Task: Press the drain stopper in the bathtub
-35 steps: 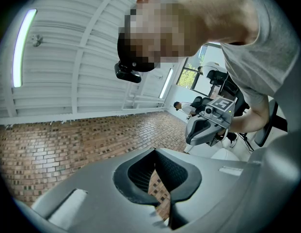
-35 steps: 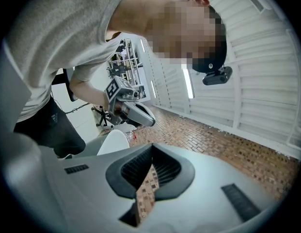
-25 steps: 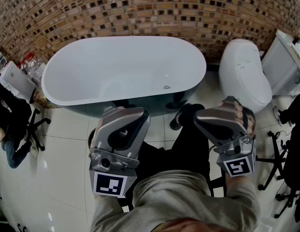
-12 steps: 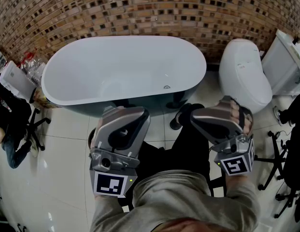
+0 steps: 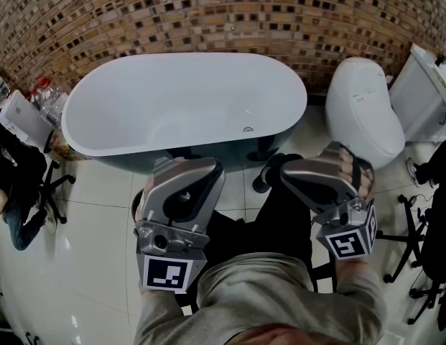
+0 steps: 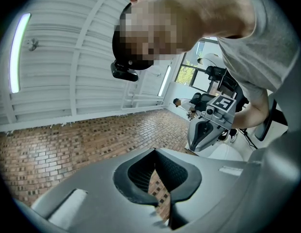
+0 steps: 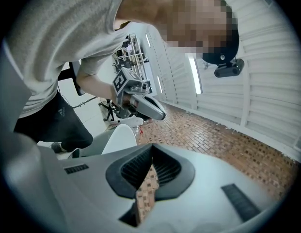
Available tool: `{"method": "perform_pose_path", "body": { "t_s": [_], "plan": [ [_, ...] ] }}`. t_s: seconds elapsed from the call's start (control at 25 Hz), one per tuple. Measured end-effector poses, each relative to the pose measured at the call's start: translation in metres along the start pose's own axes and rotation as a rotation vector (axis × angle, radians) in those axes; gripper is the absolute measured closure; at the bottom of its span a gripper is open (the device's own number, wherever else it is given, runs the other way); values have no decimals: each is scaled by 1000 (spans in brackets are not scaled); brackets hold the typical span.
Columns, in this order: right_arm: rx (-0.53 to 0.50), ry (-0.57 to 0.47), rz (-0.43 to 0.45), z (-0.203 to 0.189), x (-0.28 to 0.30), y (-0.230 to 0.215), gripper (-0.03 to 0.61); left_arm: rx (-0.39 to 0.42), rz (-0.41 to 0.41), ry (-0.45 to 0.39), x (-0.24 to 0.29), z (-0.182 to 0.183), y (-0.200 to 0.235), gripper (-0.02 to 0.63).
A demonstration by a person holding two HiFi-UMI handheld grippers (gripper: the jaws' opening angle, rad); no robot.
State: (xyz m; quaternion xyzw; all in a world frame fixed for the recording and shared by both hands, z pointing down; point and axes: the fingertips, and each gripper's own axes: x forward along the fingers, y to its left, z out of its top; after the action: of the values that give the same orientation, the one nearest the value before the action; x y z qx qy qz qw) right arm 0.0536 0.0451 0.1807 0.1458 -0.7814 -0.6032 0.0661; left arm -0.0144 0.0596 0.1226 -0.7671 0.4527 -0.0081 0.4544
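The white oval bathtub (image 5: 100,146) stands against the mosaic wall in the head view. A small round metal drain stopper (image 5: 248,129) sits low on its inner near-right side. My left gripper (image 5: 184,164) hangs over the floor tiles in front of the tub, jaws shut on nothing. My right gripper (image 5: 289,172) is level with it, near the tub's right end, also shut and holding nothing. The left gripper view looks up past closed jaw tips (image 6: 154,151) at the right gripper (image 6: 208,130). In the right gripper view, closed tips (image 7: 151,147) frame the left gripper (image 7: 140,103).
A white toilet (image 5: 363,110) and a white cistern (image 5: 424,95) stand to the tub's right. A seated person (image 5: 14,185) and bottles (image 5: 47,95) are at the left. Black stand legs (image 5: 424,264) spread at the far right. The brown mosaic wall (image 5: 208,13) runs behind the tub.
My right gripper has shifted slightly left and tilted, its marker cube dropping a little. The left gripper has barely moved.
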Motion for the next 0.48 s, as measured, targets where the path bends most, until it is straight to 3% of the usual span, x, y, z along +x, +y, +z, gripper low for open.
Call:
{"method": "perform_pose_path", "body": {
  "t_s": [0.48],
  "plan": [
    [-56, 92, 70, -22, 9, 24, 578, 76, -9, 25, 4, -3, -7, 612]
  ]
}}
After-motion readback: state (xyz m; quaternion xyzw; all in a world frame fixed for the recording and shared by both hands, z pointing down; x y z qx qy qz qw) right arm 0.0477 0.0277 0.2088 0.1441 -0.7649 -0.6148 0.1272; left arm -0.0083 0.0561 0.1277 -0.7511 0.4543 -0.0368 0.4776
